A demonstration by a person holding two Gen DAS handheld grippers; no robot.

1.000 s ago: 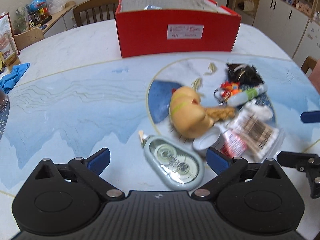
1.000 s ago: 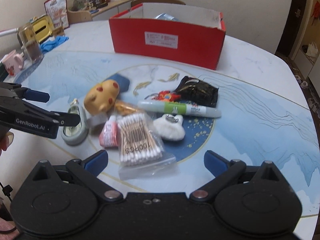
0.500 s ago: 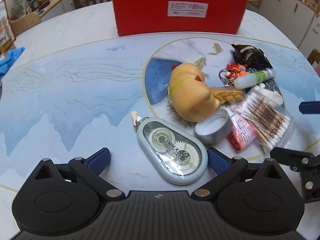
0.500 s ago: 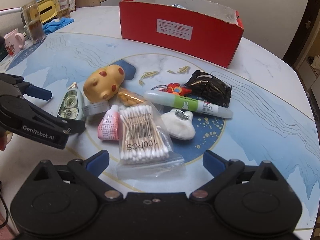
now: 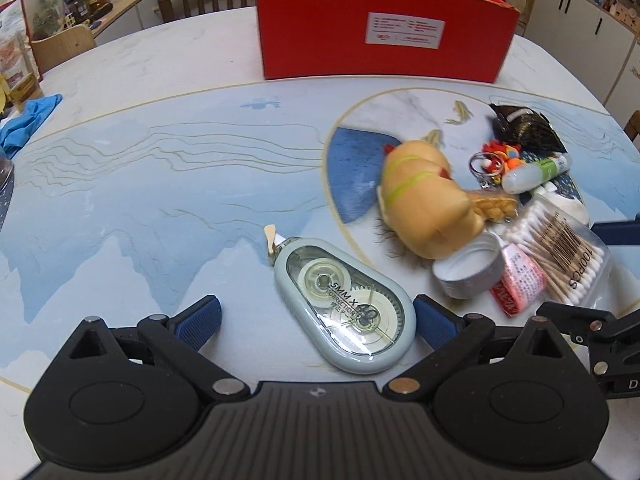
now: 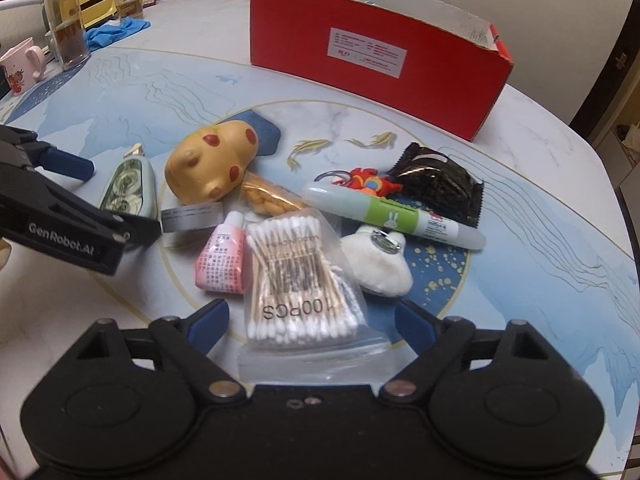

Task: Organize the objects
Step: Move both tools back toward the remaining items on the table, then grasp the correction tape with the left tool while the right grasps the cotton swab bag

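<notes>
Left gripper (image 5: pixel 316 318) spread, empty; correction tape dispenser (image 5: pixel 346 306) flat between fingertips, long axis diagonal across gap.
Right gripper (image 6: pixel 310 318) jaws just closing, wide apart; cotton swab bag (image 6: pixel 298 276) between them, contact unclear.
Red box (image 6: pixel 372 56) far ahead.

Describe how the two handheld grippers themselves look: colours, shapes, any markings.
Both are matte black plastic. The left gripper and right gripper each have two round housings, angular linkage arms with silver pivot pins, a ribbed centre plate, and jaws tipped with ribbed blue pads. From the right wrist view, the left one's side carries white "GenRobot.AI" lettering. No sleeves or cables show.
</notes>
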